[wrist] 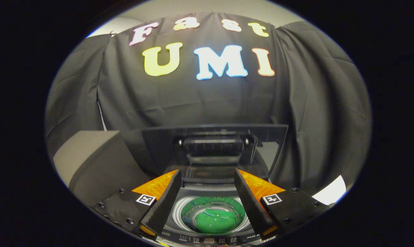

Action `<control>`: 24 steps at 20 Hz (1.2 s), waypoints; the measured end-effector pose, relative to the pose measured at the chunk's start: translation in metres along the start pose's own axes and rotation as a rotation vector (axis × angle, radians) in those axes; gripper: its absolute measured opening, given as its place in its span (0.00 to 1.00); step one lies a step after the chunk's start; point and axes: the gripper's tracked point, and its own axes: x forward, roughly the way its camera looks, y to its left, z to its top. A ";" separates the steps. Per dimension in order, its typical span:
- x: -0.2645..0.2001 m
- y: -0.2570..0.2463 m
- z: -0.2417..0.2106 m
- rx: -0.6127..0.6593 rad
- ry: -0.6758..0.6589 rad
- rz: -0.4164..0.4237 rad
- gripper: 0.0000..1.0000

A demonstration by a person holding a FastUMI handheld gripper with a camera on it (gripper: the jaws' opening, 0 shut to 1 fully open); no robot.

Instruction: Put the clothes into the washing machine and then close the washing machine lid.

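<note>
Green crumpled cloth garment (216,221) lies at the bottom of the grey top-loading washing machine's round drum (212,214), below and between your gripper (208,197) fingers, which are spread and grip nothing. Dark translucent lid (214,147) stands upright just beyond them; push it off-centre and it may slip or slam

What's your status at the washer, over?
Gripper open, holding nothing, above the drum. Green cloth lying inside the round metal drum. Dark translucent washer lid standing open beyond the fingers, unobstructed.
</note>
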 end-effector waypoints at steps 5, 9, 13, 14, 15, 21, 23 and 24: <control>0.021 0.001 0.055 -0.015 -0.093 0.000 0.97; 0.051 0.000 0.082 -0.029 -0.134 -0.015 0.97; 0.085 0.000 0.091 -0.056 -0.142 -0.032 0.97; 0.090 0.001 0.090 -0.062 -0.141 -0.033 0.97; 0.095 0.002 0.090 -0.067 -0.140 -0.032 0.97; 0.119 0.002 0.083 -0.042 -0.126 -0.041 0.97; 0.124 0.000 0.073 -0.042 -0.094 -0.052 0.97; 0.126 0.001 0.066 -0.038 -0.071 -0.047 0.97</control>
